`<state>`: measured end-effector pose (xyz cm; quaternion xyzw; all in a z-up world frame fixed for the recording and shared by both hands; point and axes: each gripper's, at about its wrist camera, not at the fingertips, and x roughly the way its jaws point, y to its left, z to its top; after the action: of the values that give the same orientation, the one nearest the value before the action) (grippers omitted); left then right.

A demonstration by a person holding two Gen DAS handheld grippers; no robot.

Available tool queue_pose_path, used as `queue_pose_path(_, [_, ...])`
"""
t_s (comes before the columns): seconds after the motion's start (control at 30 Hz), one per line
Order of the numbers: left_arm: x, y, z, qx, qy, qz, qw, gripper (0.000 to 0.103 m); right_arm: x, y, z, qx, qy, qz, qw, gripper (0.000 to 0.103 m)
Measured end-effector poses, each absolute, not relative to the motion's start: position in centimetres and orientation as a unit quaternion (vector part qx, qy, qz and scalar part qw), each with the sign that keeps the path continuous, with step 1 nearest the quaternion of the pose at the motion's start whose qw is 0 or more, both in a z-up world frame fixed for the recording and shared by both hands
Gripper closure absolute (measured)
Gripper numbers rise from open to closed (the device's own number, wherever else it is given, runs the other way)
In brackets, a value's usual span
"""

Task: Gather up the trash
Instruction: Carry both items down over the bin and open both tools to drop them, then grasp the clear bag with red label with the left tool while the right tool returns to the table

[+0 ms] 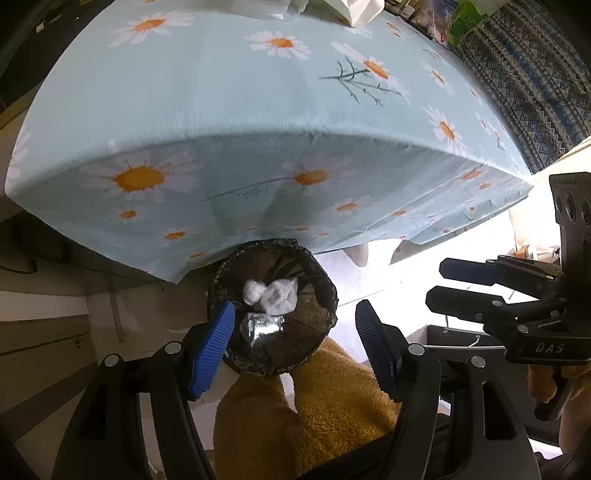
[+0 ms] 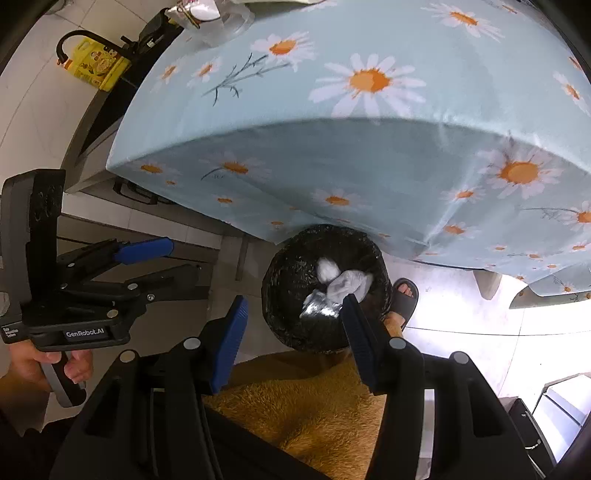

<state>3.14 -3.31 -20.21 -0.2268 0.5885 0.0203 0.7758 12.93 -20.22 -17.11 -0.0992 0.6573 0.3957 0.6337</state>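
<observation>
A round bin lined with a black bag (image 1: 317,291) stands on the floor under the table's front edge; it also shows in the right wrist view (image 2: 284,295). In it lie crumpled white tissues (image 1: 277,293) (image 2: 341,280) and a shiny foil wrapper (image 1: 264,326) (image 2: 317,308). My left gripper (image 1: 295,343) is open and empty, above the bin. My right gripper (image 2: 295,339) is open and empty, above the bin's near rim. Each gripper shows in the other's view, the right one (image 1: 443,284) and the left one (image 2: 181,258).
The table wears a light blue daisy cloth (image 1: 229,96) (image 2: 369,147) with white items at its far edge (image 1: 354,11). A yellow fuzzy garment (image 1: 332,398) fills the foreground. A sandalled foot (image 2: 404,295) stands beside the bin. A yellow jug (image 2: 96,64) sits on the floor.
</observation>
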Motion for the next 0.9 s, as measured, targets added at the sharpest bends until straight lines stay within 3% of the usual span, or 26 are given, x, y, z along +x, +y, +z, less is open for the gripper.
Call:
queue_pose_path(0.67, [6.5,-0.9,-12.4,-0.223,0.511,0.057,0.828,0.037,17.0,-21.6,-10.2,-0.054,0.597,0.425,0.679,0.048])
queue_pose_path(0.9, [9.8,0.5,-10.1,-0.196,0.489,0.075,0.846,0.037,19.6,-22.9,-9.0,-0.035,0.584,0.417,0.696,0.040])
